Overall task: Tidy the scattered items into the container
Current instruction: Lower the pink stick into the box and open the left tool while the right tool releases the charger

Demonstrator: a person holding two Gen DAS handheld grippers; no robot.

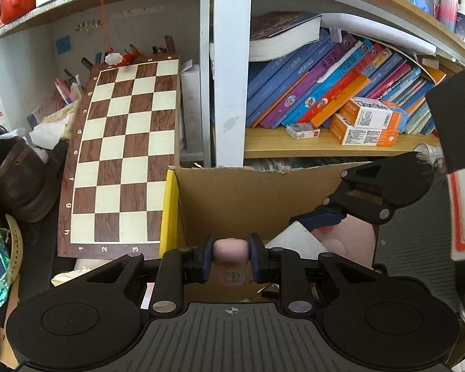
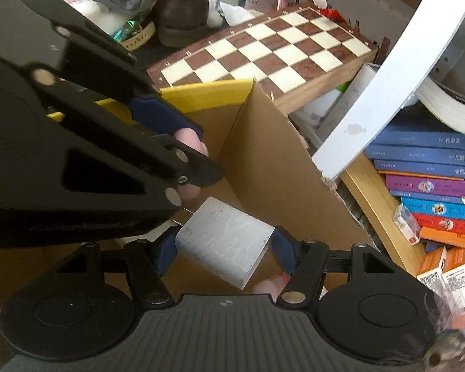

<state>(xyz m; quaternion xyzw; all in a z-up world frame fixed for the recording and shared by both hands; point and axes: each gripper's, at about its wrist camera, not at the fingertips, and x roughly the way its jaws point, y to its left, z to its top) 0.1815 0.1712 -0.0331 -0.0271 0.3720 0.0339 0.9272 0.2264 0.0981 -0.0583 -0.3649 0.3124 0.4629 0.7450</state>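
My left gripper [image 1: 231,252] is shut on a small pink bottle [image 1: 231,260] with a label, held over the open cardboard box [image 1: 248,198]. In the right wrist view the left gripper [image 2: 189,136] comes in from the upper left, with the pink bottle [image 2: 190,138] between its blue pads. My right gripper [image 2: 224,248] is shut on a white rectangular box [image 2: 223,241], also above the cardboard box [image 2: 279,170]. From the left wrist view, the right gripper [image 1: 313,220] reaches in from the right with the white box [image 1: 297,238]. A pink object [image 1: 350,238] lies inside the carton.
A chessboard [image 1: 124,155] leans just left of the carton's yellow flap [image 1: 169,210]. A brown shoe [image 1: 12,179] sits further left. Behind the carton are a white shelf post [image 1: 229,62], slanted books [image 1: 325,93] and orange packets [image 1: 365,124].
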